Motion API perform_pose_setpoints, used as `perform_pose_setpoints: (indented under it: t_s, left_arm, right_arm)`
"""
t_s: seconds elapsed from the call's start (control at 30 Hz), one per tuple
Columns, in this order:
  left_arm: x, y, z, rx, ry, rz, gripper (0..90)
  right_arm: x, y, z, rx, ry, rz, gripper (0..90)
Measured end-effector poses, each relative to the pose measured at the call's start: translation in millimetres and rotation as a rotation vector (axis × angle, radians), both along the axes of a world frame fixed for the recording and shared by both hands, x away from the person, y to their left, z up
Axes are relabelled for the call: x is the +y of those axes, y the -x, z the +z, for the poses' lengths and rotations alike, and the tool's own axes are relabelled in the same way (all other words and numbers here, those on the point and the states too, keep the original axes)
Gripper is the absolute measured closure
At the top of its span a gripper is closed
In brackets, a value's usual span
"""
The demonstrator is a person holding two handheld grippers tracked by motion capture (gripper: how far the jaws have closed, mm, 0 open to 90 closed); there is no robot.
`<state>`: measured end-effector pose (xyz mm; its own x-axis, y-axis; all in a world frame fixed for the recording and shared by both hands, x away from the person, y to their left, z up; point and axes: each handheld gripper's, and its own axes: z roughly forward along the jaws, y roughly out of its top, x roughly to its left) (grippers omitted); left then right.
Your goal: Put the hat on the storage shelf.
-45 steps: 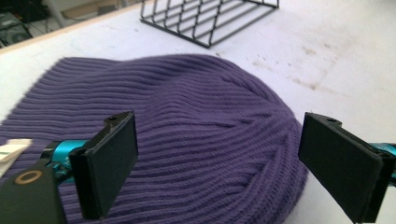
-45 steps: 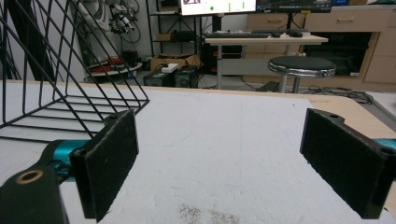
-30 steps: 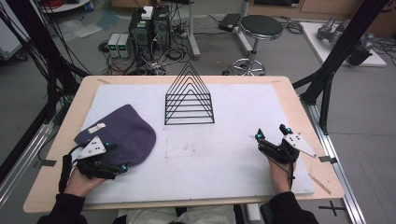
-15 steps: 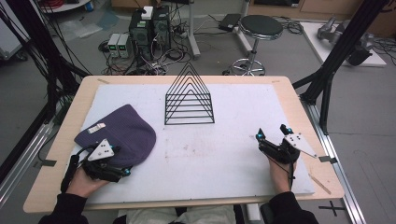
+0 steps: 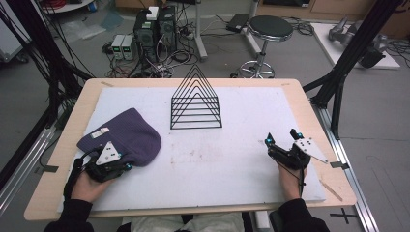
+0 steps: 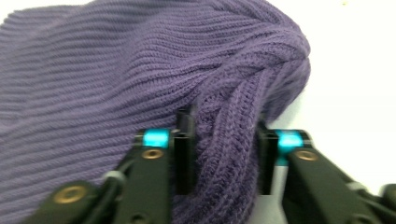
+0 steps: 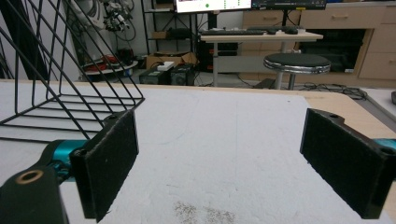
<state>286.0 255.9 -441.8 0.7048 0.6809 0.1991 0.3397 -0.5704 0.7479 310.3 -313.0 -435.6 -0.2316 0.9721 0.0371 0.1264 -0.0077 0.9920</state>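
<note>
A robotics lab; black aluminium frame struts (image 5: 346, 72) flank the pale wooden table (image 5: 309, 121); tangled cables and black computer towers (image 5: 155, 29) crowd the grey floor at upper left; a round black stool (image 5: 270, 28) stands upper centre; a lit monitor (image 7: 212, 4) tops a desk.

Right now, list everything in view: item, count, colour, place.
beanie: 1, purple knit, left side of the mat
wire rack: 1, black, back centre of the mat
mat: 1, white, covers the table
table: 1, light wood
stool: 1, black seat, floor behind the table
left claw: 1, black, jaws have just been closing, pinching a fold of the beanie
right claw: 1, black, open over bare mat
</note>
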Motion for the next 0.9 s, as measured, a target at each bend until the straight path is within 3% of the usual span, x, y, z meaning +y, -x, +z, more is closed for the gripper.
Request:
perform_pose_setpoints:
  t_s: [0.13, 0.37, 0.53, 0.9]
  left_arm:
    - [-1.4, 2.2, 2.5, -0.033, -0.013, 0.001, 75.7]
    - [-0.7, 2.4, 2.3, -0.049, -0.005, -0.006, 75.7]
    - [1.4, 1.7, 3.7, -0.045, 0.031, -0.001, 75.8]
    - [4.6, 2.8, 14.0, -0.098, 0.087, 0.017, 75.5]
  right_arm:
    - [-0.1, -0.1, -0.1, 0.0, 0.001, -0.001, 10.7]
    - [-0.1, -0.3, -0.2, 0.003, 0.001, 0.002, 10.7]
    - [0.0, -0.4, -0.3, 0.003, 0.005, 0.006, 10.7]
    - [0.5, 0.1, -0.3, 0.007, 0.0, 0.005, 10.7]
